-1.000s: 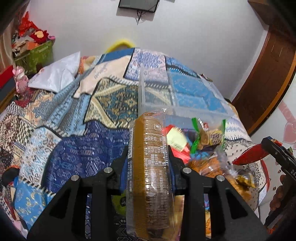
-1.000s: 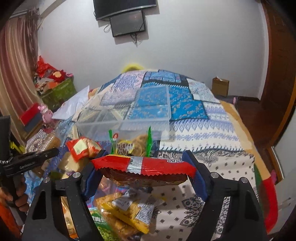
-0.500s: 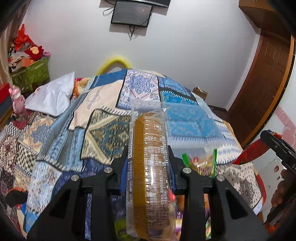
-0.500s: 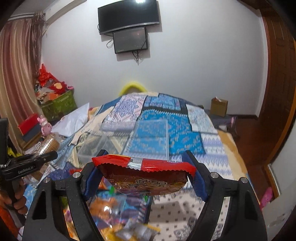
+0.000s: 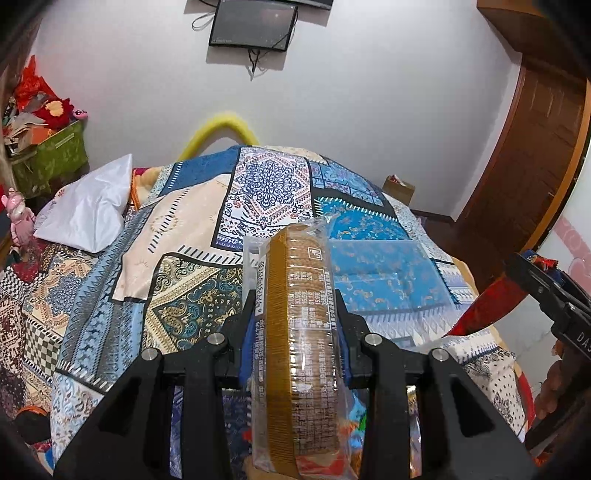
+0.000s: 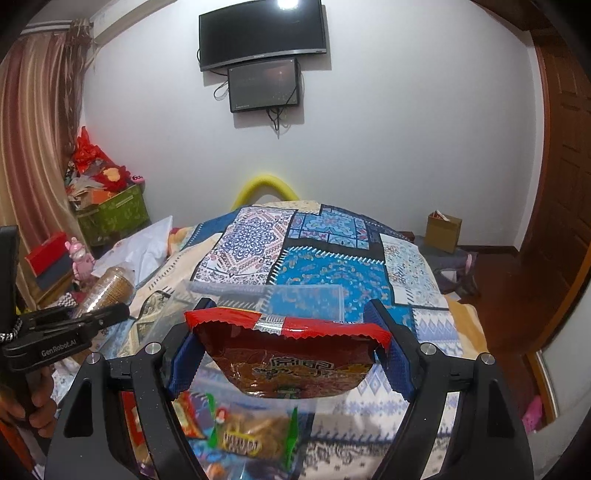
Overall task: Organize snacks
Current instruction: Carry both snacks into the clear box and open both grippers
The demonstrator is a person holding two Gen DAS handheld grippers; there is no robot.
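Left gripper (image 5: 295, 332): clamped narrow on the biscuit sleeve (image 5: 299, 332), blue pads pressing both flanks; grip as it was a second before.
Biscuit sleeve: a clear wrap of stacked brown rounds, upright along the fingers at the centre of the left wrist frame; same pose in the jaws throughout.
Right gripper (image 6: 288, 350): held wide, with the red snack bag (image 6: 295, 362) spanned between its blue pads; hold unchanged.
Red snack bag: crosswise at lower centre of the right wrist frame, crimped top edge up.
Clear plastic box (image 5: 388, 273): sat on the patchwork bedspread (image 5: 184, 258), right of centre in the left view. A second earlier it stood higher and nearer, around the sleeve's top; it then dropped down the frame.
View shift: both cameras rose and tipped upward. The wall screen (image 5: 253, 24) was cropped at the top edge a second before and later showed whole.
Snack pile (image 6: 236, 435): loose packets blurred at the bottom of the right view, lower and more cut off than earlier; mostly hidden behind the sleeve in the left view.
Other tool: the right gripper's body showed at the right edge of the left frame, as before.
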